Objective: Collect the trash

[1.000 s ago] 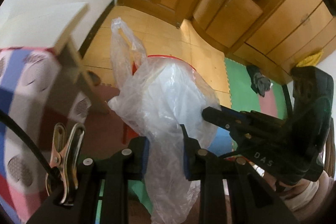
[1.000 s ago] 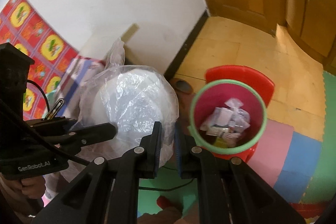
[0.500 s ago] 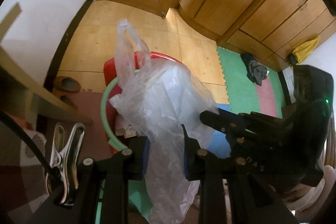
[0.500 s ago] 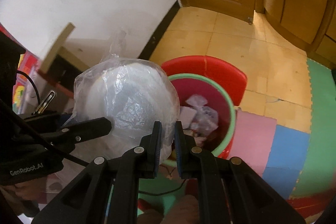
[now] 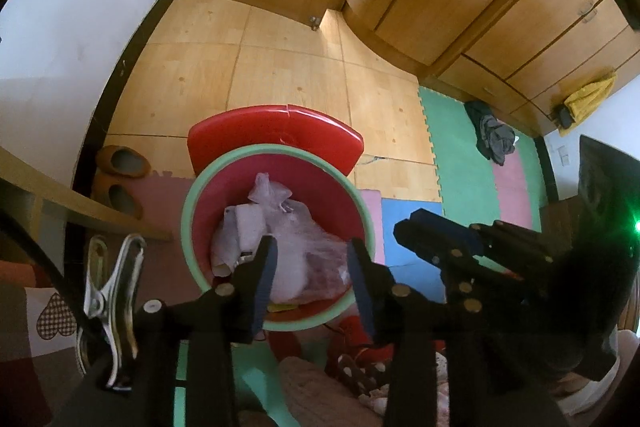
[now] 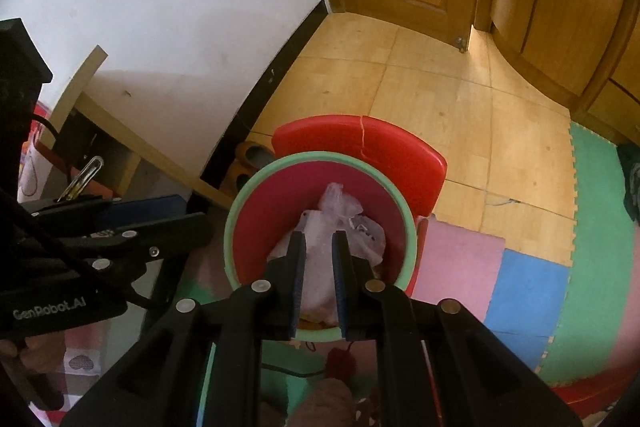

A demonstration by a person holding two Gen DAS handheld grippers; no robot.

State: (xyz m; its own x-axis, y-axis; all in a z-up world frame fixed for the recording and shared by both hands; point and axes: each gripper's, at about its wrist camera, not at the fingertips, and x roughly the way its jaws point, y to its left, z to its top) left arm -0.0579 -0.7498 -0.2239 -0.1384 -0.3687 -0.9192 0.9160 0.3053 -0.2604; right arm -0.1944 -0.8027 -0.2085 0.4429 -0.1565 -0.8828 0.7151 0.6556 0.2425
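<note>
Nearest, the left hand-held gripper (image 5: pixel 310 277) stands over the bin with its jaws parted; they have just been opening, and the clear plastic bag of trash (image 5: pixel 296 247) now lies below them inside the bin, pressed by neither pad. The right hand-held gripper (image 6: pixel 319 267) is narrowed to a slim gap, also above the bag, and I cannot tell whether any film is caught between its pads. To finish the drop well, I would widen the right jaws fully and lift both tools straight up, so no plastic drags back out. The green rim of the red bin (image 5: pixel 192 211) rings the bag closely, with a red chair back (image 5: pixel 276 135) just behind. Farther off, open wooden floor (image 5: pixel 288 67) gives free room, bounded by a door and cupboards
</note>
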